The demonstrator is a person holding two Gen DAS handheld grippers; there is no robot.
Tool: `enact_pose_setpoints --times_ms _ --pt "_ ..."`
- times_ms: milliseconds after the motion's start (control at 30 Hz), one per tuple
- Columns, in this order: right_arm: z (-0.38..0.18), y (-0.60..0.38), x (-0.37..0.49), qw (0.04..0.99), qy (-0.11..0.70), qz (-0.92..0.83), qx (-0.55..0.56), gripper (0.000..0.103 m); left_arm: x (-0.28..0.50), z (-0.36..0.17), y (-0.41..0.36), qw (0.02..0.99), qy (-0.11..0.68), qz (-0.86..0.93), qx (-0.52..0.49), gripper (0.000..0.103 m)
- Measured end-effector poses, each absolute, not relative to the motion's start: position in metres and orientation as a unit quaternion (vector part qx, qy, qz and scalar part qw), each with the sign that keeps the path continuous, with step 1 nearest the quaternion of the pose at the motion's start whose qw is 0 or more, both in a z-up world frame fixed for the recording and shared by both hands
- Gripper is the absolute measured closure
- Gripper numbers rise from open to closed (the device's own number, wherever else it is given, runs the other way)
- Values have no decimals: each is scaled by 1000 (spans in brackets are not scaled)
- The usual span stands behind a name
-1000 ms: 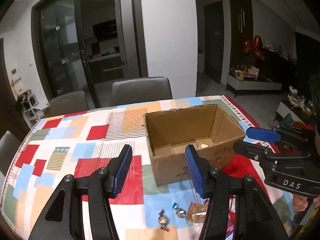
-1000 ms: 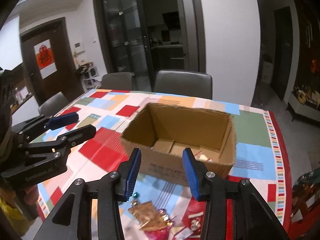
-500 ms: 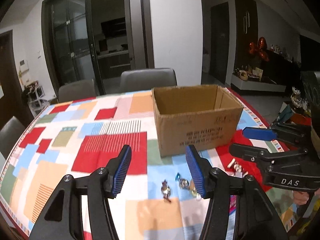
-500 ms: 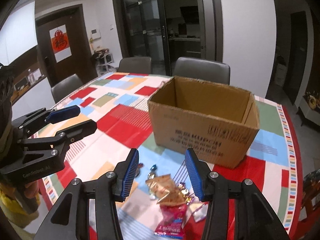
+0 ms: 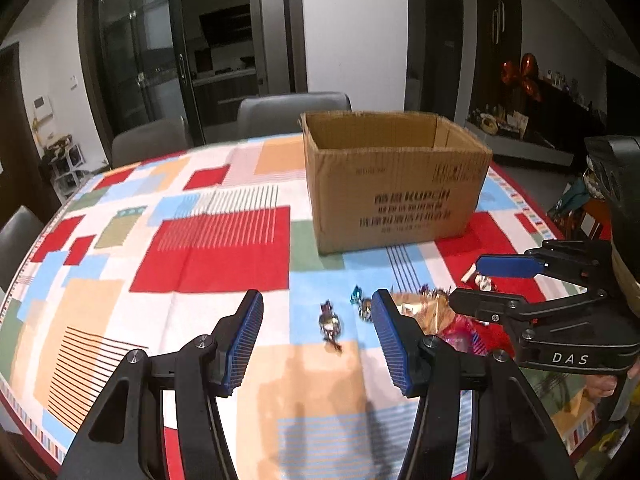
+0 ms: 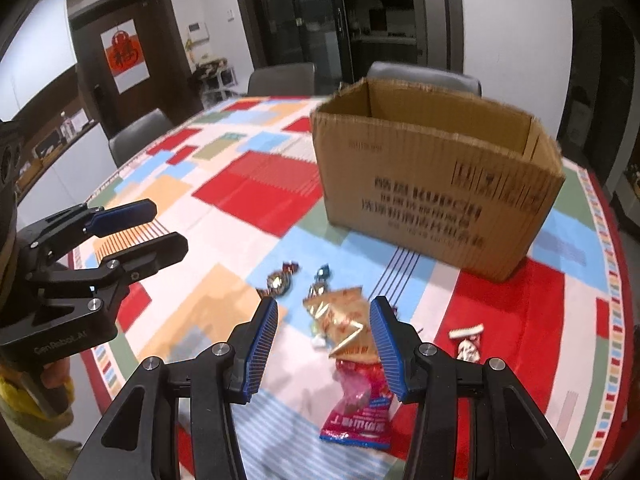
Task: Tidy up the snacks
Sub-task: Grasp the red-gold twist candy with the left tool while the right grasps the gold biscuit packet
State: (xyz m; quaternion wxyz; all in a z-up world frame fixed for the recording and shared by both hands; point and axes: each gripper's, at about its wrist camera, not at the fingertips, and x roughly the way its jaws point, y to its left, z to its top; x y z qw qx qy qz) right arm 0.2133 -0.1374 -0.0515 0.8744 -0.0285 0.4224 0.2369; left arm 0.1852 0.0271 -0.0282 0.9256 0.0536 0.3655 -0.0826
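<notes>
An open cardboard box [image 5: 396, 184] [image 6: 436, 184] stands on the patchwork tablecloth, seen from its printed side. In front of it lie loose snacks: a silver wrapped candy [image 5: 330, 324] [image 6: 280, 280], a blue-ended candy [image 5: 360, 300] [image 6: 320, 276], gold packets [image 5: 420, 308] [image 6: 344, 320], a red-pink packet [image 6: 360, 404] and a small white-and-red candy [image 6: 468, 340]. My left gripper [image 5: 318, 340] [image 6: 168, 226] hovers open just above the silver candy. My right gripper [image 6: 324, 344] [image 5: 468, 282] hovers open over the gold packets. Neither holds anything.
Grey chairs [image 5: 292, 112] [image 6: 424, 74] stand behind the table and another [image 6: 136, 136] at its left side. The table's near edge [image 5: 32, 428] curves close under the left gripper. Dark glass doors and a white wall lie beyond.
Both grippers have sunk toward the table. The box, seen from above into its inside before, now shows its side, and the snacks look larger and nearer.
</notes>
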Motion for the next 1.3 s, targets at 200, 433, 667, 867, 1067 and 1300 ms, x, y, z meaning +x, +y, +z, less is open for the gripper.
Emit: enact_pose_setpoints --times_ms 200,433,667,867,1067,1300 --pt "-72 -135 225 859 453 238 -30 54 194 -51 28 913 395 -88 50 48" --pt "-96 -134 236 846 480 230 -33 54 209 -80 30 895 434 -96 42 48" --pt "-110 -135 244 840 492 226 -36 54 225 -101 25 883 457 -103 41 48" --pt "-119 -131 253 833 502 227 -42 54 238 -115 24 876 468 -106 37 48" --pt "-126 -126 260 830 507 228 -46 54 253 -130 24 867 485 -108 24 49" --pt "-131 -124 267 827 510 231 -44 54 266 -141 21 863 492 -110 19 59"
